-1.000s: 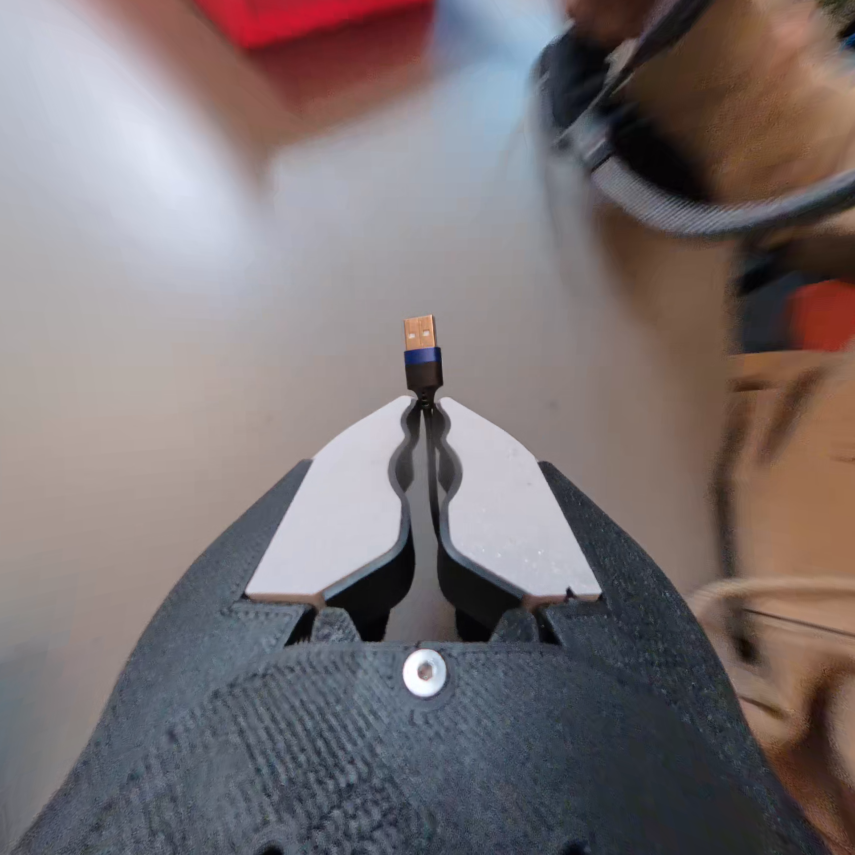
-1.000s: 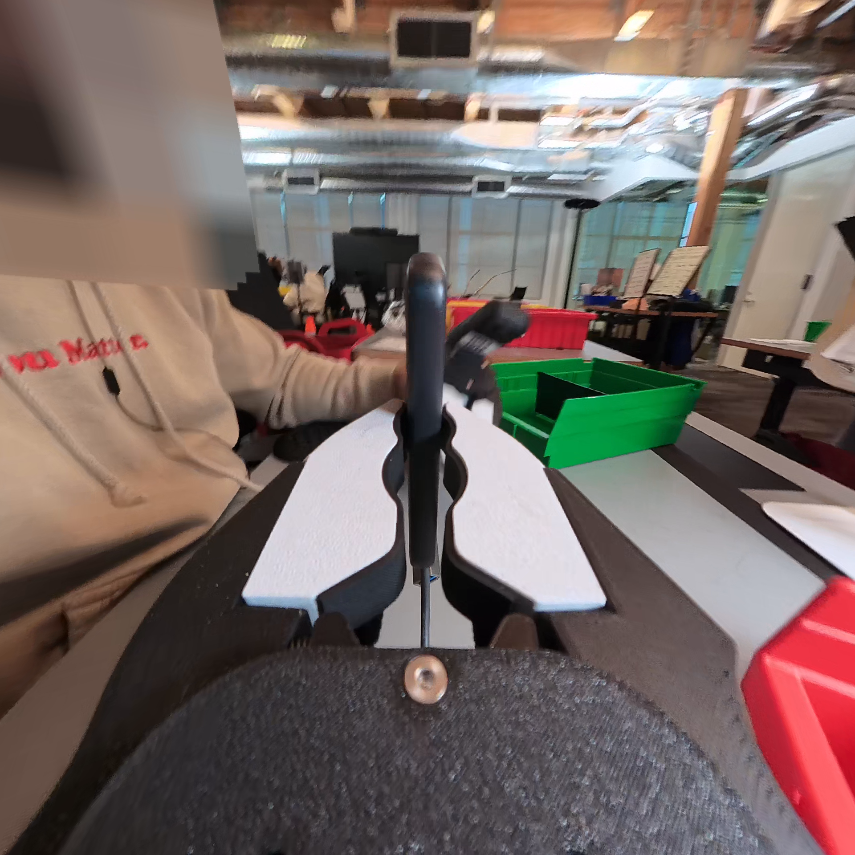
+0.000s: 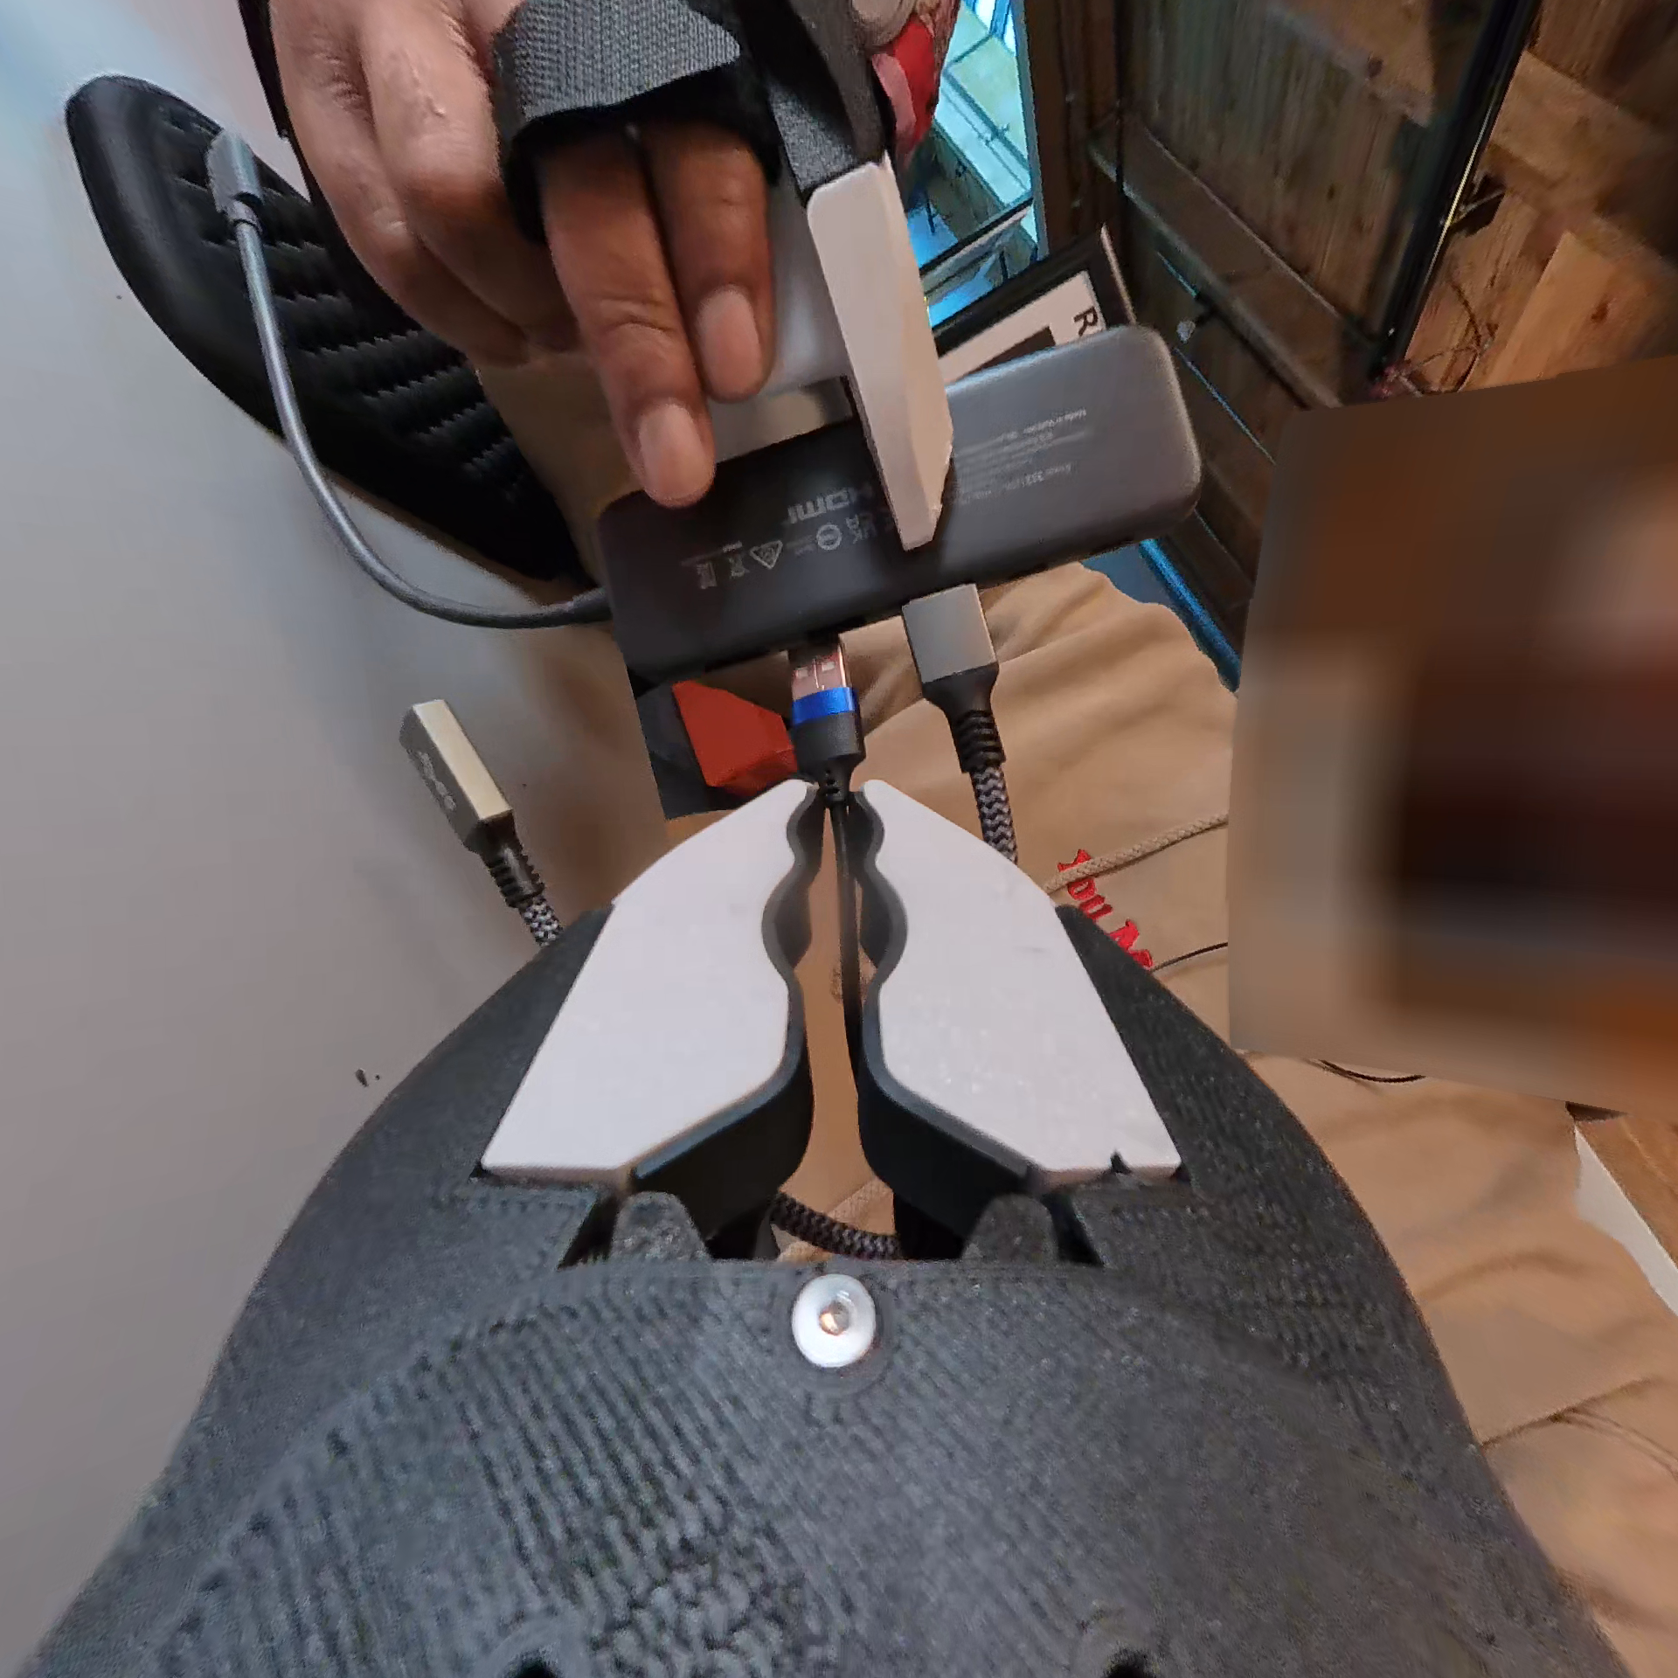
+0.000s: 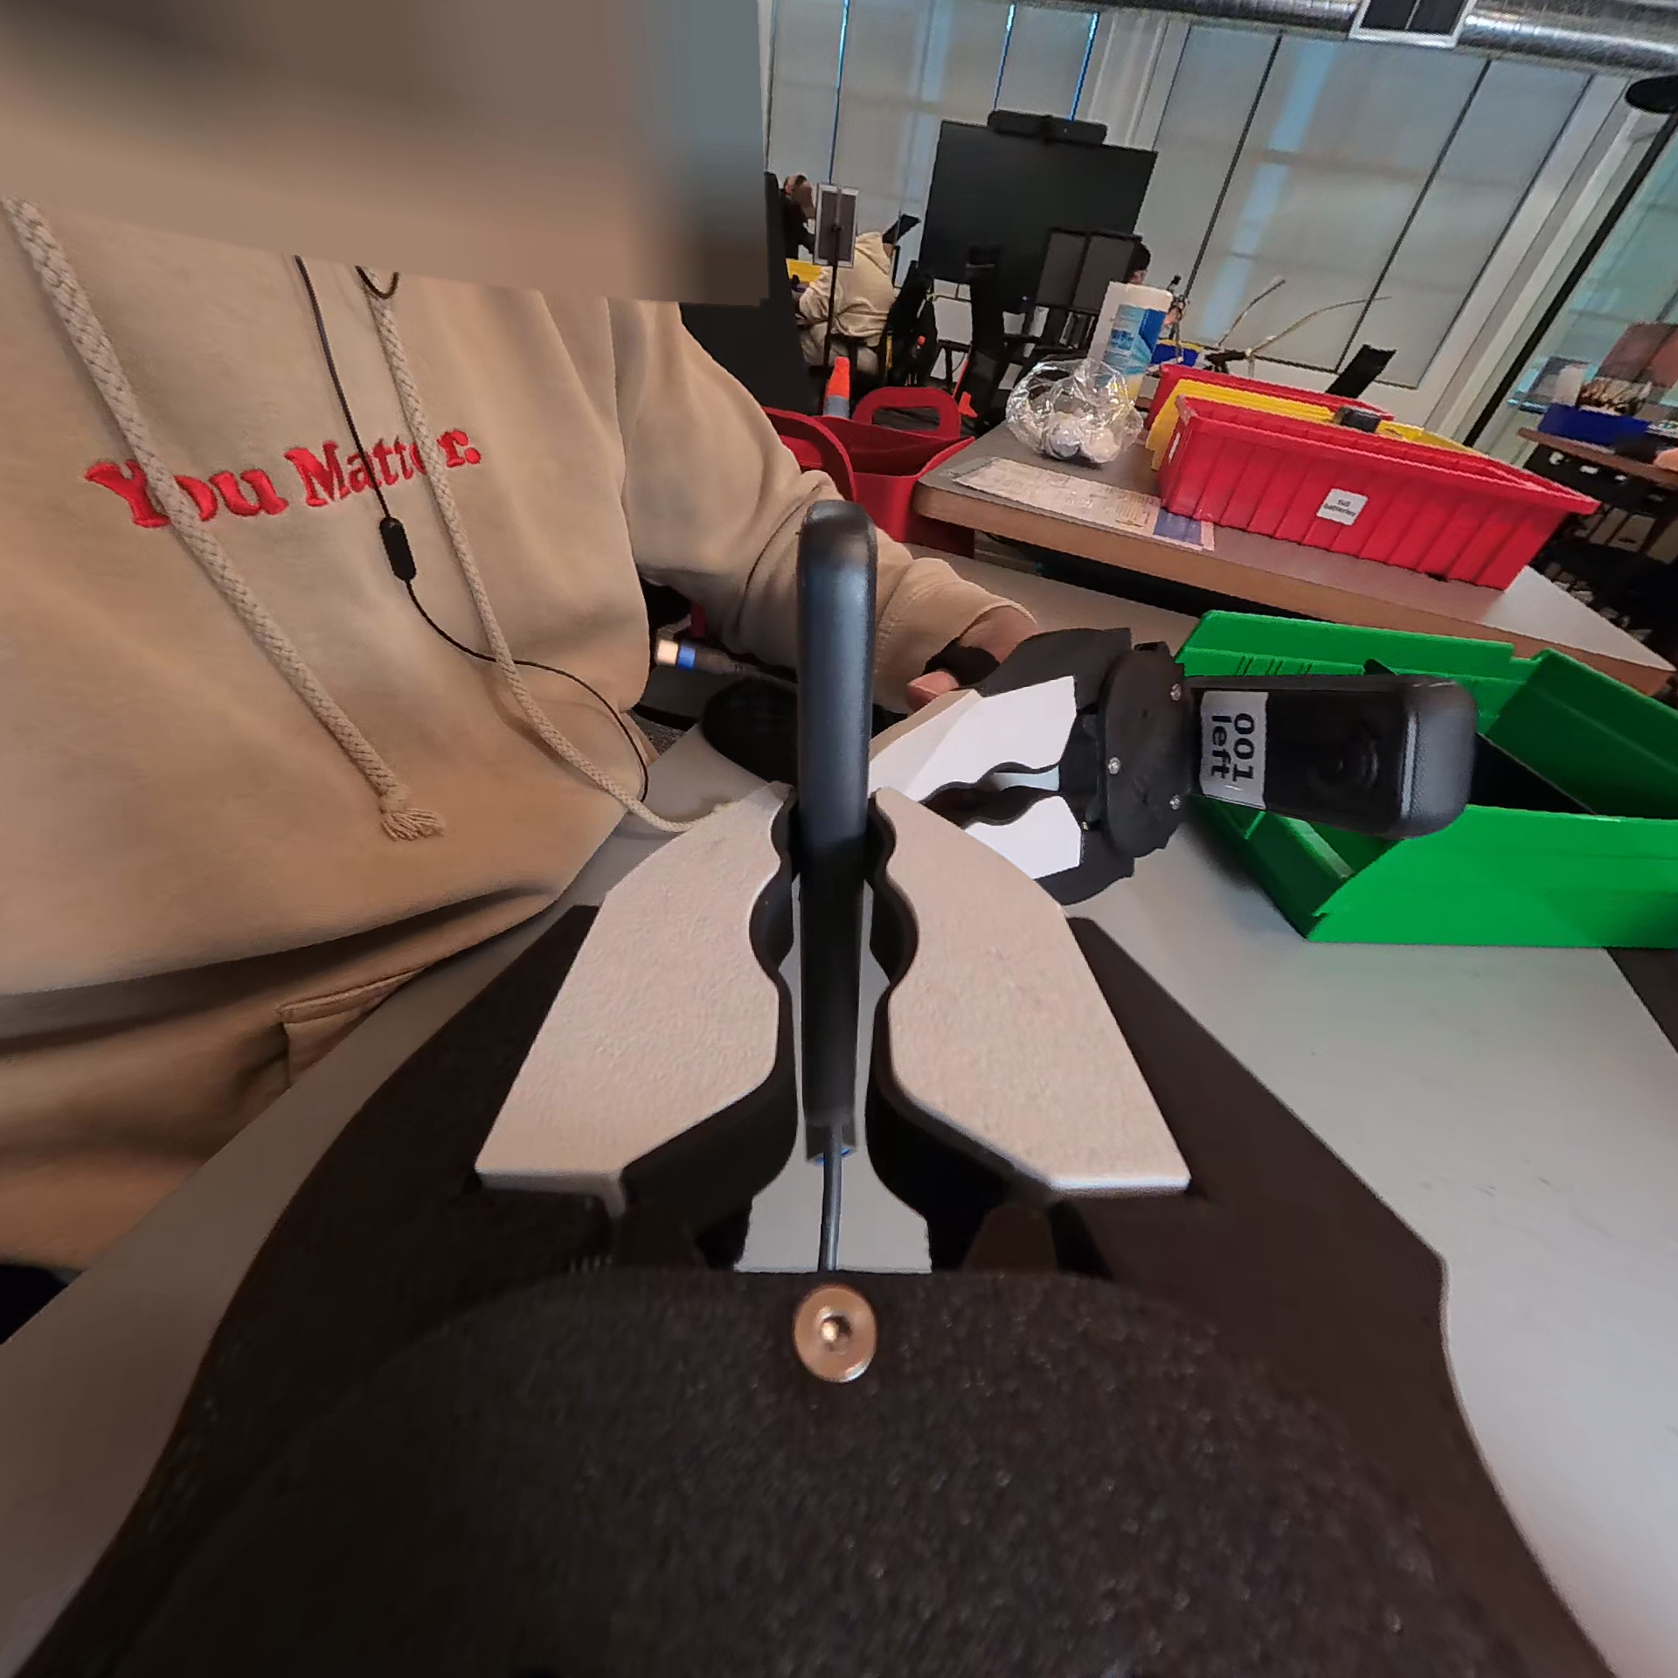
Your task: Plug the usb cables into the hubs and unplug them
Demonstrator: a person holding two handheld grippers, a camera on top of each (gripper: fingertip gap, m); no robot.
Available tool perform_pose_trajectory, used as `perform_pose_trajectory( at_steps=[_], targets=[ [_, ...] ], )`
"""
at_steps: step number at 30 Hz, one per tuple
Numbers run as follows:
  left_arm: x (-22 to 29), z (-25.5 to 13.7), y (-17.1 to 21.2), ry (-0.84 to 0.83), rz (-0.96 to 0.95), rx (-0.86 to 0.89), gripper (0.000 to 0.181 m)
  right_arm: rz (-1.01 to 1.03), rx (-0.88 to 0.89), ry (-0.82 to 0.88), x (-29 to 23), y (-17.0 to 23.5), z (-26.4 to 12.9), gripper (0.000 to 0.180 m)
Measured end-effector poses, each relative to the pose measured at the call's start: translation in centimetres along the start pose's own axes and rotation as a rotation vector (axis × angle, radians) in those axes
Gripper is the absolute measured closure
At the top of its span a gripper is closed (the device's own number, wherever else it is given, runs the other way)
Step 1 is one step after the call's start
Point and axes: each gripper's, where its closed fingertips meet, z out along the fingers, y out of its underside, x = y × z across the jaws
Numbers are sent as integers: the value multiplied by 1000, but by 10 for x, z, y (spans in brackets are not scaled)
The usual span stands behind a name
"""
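The left gripper (image 3: 834, 788), pinching the blue-collared USB plug (image 3: 822, 704), is now meeting the hub (image 3: 1044, 481) at frame centre; a second ago it was hanging apart. The right gripper (image 4: 834, 799) is clamping that hub, so insertion is probably starting.

left gripper (image 3: 835, 794): textured black printed shell, pale grey wavy-edged fingers, silver screw at centre | right gripper (image 4: 834, 804): same black shell, grey fingers, silver screw | person: beige hooded sweatshirt (image 4: 300, 654) with red lettering, braided drawstrings, thin black cord; black strap across the right hand (image 3: 545, 200)
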Motion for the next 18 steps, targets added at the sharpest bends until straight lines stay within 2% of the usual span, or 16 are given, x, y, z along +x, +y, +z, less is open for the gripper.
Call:
perform_pose_trajectory(
  at_steps=[11, 18],
  targets=[
    [3, -14, -19, -31, 47, 163, 176, -9, 54, 100, 13, -2, -5, 168],
    [7, -14, -19, -1, 37, 201, 176, -16, 115, 154, 19, -9, -6, 168]
  ],
)
